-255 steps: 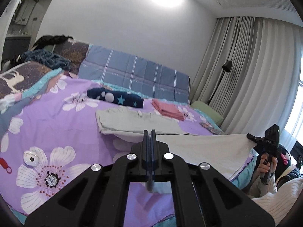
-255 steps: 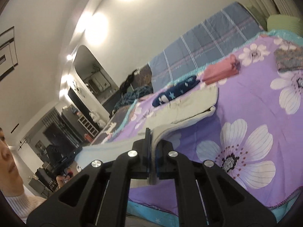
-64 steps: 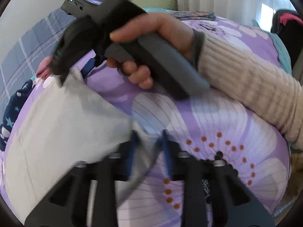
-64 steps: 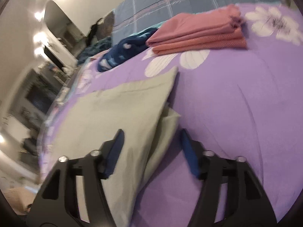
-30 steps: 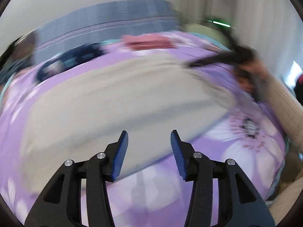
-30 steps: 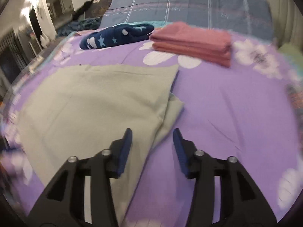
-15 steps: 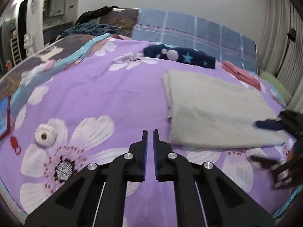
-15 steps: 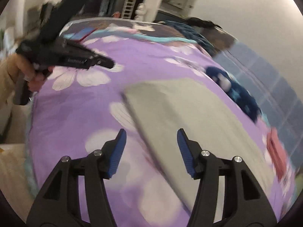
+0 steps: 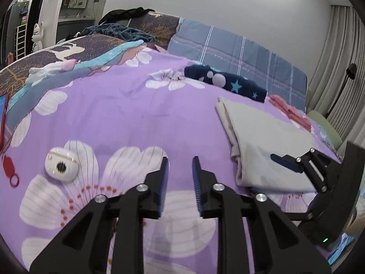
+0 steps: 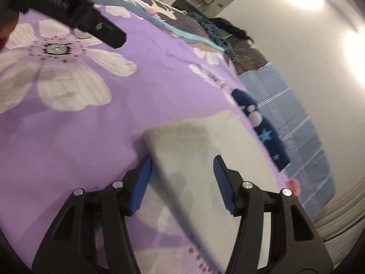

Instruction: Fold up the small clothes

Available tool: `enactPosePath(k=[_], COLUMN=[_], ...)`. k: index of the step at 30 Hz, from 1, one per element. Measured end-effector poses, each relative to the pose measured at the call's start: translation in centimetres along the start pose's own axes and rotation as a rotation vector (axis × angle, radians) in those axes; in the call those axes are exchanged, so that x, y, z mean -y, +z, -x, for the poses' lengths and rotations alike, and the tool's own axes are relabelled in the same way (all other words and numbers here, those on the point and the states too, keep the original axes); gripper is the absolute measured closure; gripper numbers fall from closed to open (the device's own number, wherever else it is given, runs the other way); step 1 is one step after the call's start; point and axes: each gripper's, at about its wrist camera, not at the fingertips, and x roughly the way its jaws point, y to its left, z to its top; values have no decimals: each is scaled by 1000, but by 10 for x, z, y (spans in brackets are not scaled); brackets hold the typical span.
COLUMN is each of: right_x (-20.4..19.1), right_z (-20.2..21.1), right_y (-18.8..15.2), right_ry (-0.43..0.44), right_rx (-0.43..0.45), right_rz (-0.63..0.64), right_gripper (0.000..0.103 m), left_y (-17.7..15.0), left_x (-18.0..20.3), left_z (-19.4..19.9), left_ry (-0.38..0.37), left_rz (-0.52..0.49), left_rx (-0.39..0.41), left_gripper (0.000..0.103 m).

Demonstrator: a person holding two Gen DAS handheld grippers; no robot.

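Observation:
A pale grey-green garment [image 9: 269, 137] lies folded flat on the purple flowered bedspread [image 9: 127, 118], right of centre in the left wrist view. My left gripper [image 9: 180, 159] hovers over the bare bedspread to the garment's left; its jaws are opening and nothing is between them. My right gripper [image 10: 180, 159] is open and straddles the near left edge of the garment [image 10: 205, 150]: one pad is beside the edge and the other above the cloth, neither pressing. Its fingers [image 9: 285, 159] show at the right of the left wrist view.
Beyond the garment lie a navy star-patterned folded piece [image 9: 228, 84] and a pink folded stack [image 9: 289, 111]. On the near left are a white round device [image 9: 61, 166] and a red tag [image 9: 9, 166]. A grey plaid pillow [image 9: 239, 52] lines the bed's far side.
The left gripper's jaws, shut half a second ago, now stand apart. The right gripper has swung closer to the garment's near left edge and straddles it.

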Motion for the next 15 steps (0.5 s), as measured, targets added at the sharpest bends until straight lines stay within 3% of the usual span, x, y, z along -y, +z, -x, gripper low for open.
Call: enactPosePath(k=[2,3,4,8,9,13,15], right_x=[-4,-5,-6,8,9,8,7], right_z=[-8,-13,-17,10,16,-1,-1], right_y=[6,8,9,14,15,13,13], right_ry=[-27,-28,-26,44,21,65,80], right_rx=[-5,-12,-28,50,63,19,15], right_rz=[4,9,15,-71,-62,-48,-68], right_gripper=[58,73,100,101,101,101,101], left_y=[5,6,9,21,24,49,60], left_x=[-2,-4,-6,-11,-13,-8,-1], left_z=[-3,-5,-9,-21,-25,-71,-95], left_ry=[-9,-12,-17,-78,-105,-268,-325], left_rz=[5,10,16,32,37,67,67], left_rx=[13,14,13,0,-9,-117,-187], left_gripper=[71,71,71,71,71,71,66])
